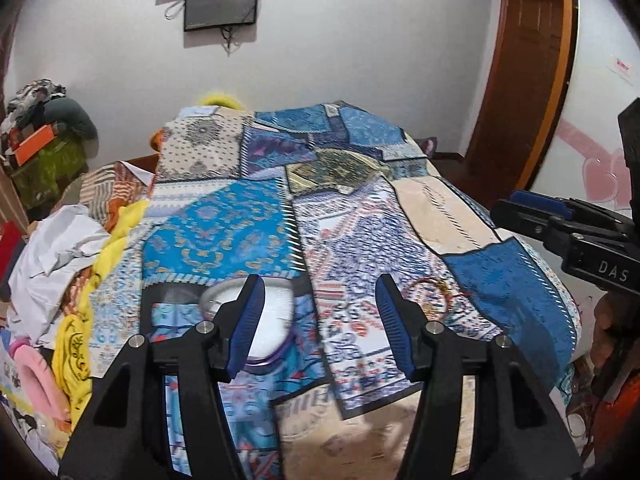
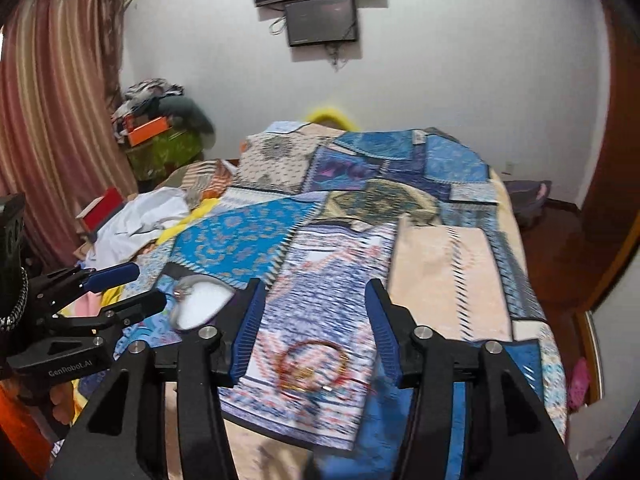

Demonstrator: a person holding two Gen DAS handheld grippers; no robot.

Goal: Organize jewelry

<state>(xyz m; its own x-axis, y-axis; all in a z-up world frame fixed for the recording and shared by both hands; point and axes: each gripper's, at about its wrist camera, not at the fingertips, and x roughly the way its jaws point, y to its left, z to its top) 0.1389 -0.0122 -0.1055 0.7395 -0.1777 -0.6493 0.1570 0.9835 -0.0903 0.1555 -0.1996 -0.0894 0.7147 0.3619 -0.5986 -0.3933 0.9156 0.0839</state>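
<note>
A round white dish with a purple rim [image 1: 272, 322] lies on the patchwork bedspread [image 1: 248, 224], partly behind my left gripper's left finger. It also shows in the right wrist view [image 2: 202, 300]. Thin red and gold bangles [image 1: 434, 294] lie on the bedspread to the right of the dish; in the right wrist view these bangles [image 2: 312, 364] sit between my fingers, blurred. My left gripper [image 1: 322, 320] is open and empty above the bed. My right gripper [image 2: 314, 330] is open and empty over the bangles, and its side shows in the left wrist view [image 1: 532, 216].
Crumpled white and yellow clothes [image 1: 60, 248] pile at the bed's left edge. A cluttered stand with an orange box [image 2: 148, 126] is by the striped curtain [image 2: 52, 112]. A wooden door [image 1: 520, 72] is at the right. Screens [image 2: 320, 20] hang on the far wall.
</note>
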